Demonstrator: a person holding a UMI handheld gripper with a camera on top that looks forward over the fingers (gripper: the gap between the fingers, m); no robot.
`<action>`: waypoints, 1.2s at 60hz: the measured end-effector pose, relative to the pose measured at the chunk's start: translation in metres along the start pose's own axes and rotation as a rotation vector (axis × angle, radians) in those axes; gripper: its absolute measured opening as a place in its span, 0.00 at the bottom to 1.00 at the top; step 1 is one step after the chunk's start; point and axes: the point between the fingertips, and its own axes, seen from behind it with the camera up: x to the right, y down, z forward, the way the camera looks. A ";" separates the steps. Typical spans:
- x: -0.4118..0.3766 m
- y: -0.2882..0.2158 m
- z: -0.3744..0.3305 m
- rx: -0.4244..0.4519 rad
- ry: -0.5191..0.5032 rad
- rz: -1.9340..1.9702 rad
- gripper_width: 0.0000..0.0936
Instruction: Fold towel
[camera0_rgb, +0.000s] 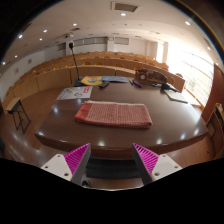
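Note:
A reddish-pink towel (114, 113) lies flat on a dark brown oval table (60, 125), well beyond my fingers. It looks like a folded rectangle with its long side across the view. My gripper (111, 158) is held above the table's near edge, short of the towel. Its two fingers with magenta pads (76, 157) stand wide apart with nothing between them.
Papers (75, 93) lie on the table's far left, and more items (152, 80) sit at its far right. A chair (20, 113) stands to the left. Rows of wooden seating (60, 68) fill the back of the room. Bright windows (190, 62) are on the right.

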 end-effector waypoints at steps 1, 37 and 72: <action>-0.012 -0.003 0.008 0.000 -0.012 -0.004 0.91; -0.151 -0.106 0.291 0.008 0.055 -0.052 0.85; -0.180 -0.134 0.261 0.030 -0.055 0.005 0.04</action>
